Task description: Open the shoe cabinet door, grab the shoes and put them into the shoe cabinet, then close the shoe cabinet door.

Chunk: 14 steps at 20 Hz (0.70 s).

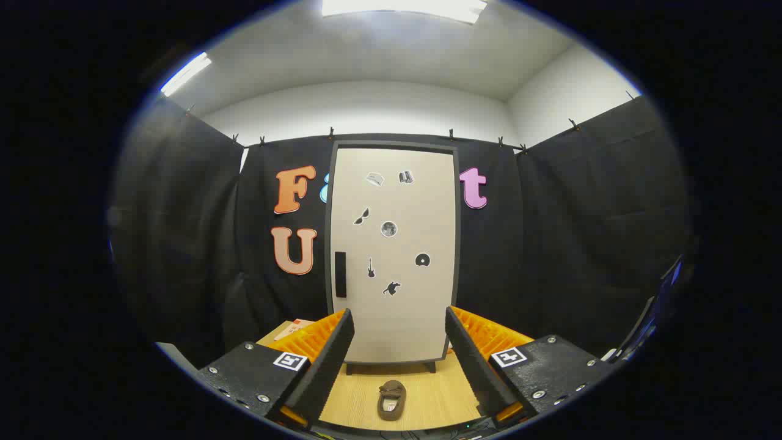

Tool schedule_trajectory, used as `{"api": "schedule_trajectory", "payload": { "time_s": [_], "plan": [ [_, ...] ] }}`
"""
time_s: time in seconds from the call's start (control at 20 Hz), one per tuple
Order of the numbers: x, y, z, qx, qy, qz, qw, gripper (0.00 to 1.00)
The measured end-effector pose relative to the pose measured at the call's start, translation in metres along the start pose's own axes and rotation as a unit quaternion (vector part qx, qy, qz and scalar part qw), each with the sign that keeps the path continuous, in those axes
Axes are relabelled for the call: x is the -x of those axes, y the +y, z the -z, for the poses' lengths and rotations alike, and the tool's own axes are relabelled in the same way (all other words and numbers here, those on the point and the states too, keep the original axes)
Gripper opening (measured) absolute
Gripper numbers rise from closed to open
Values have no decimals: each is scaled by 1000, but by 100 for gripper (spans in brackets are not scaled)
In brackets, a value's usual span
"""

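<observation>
Shoe (391, 400) lies on the table (440, 397) between the spread fingers of the empty gripper (397, 360), before the shut cabinet door (394, 244) (probably light, soft); door's dark handle (340, 275) looks graspable.

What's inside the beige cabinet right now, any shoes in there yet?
Cannot tell: the tall beige shoe cabinet has its door shut, hiding the inside. One brown slipper-like shoe lies on the light wooden tabletop before it, between the open gripper fingers, untouched.
</observation>
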State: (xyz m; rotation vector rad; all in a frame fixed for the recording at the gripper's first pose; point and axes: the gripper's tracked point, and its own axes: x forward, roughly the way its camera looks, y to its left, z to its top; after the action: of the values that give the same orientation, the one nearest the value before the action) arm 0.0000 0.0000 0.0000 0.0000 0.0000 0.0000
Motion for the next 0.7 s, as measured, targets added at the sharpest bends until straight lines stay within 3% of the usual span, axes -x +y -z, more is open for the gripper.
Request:
{"api": "schedule_trajectory", "payload": {
  "time_s": [0.15,0.7],
  "plan": [
    [-2,-3,-6,22,-5,-4,1000,94],
    [-11,17,-5,4,3,-19,1000,94]
  ]
}}
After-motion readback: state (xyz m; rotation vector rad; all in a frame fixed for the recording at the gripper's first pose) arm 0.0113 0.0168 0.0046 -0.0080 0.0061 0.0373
